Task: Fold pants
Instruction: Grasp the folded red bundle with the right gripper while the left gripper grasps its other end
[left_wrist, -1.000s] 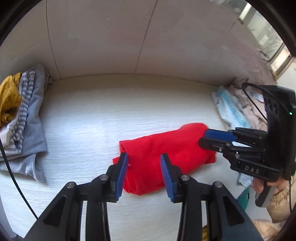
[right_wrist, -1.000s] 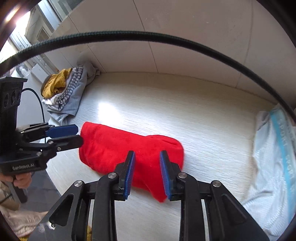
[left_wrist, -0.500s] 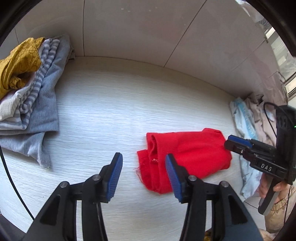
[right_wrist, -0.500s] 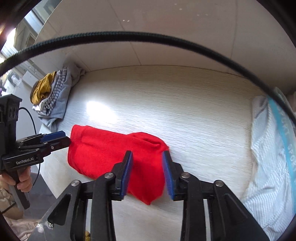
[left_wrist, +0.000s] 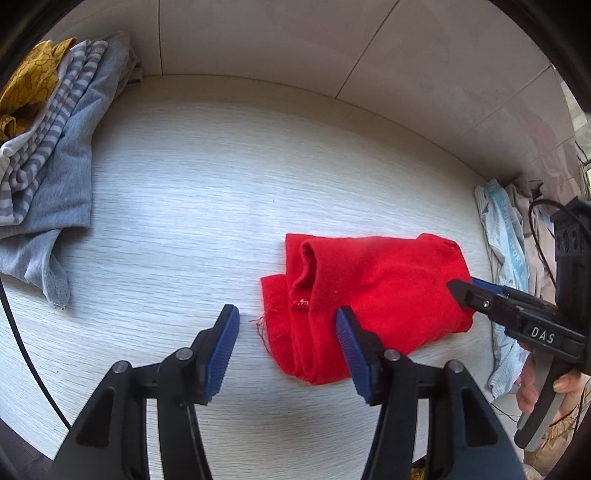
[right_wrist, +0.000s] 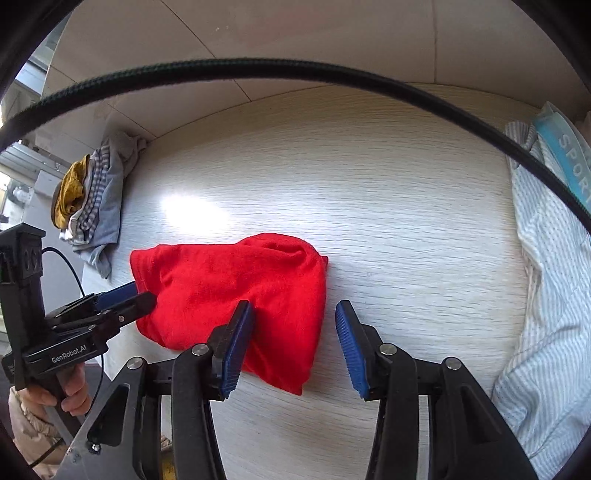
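a pale wood-grain tabletop fills both views, backed by a wall of large beige tiles. the folded bundle of red fabric pants lies on it, right of centre in the left wrist view and left of centre in the right wrist view, with loose layered edges and a stray thread at its left end in the left wrist view.

the left gripper sits at the bottom of its own frame, its blue-padded jaws spread wide with nothing between them; the right-hand pad overlaps the near edge of the red bundle in the picture. the right gripper is likewise spread wide and empty at the bottom of its frame, its left-hand pad in front of the red cloth. whether either pad touches the cloth cannot be told.

a heap of grey, striped and mustard-yellow clothes occupies the upper left of the left wrist frame. a pale blue-and-white striped garment lies along the right edge of the right wrist frame, under a black braided cable arcing across the top.
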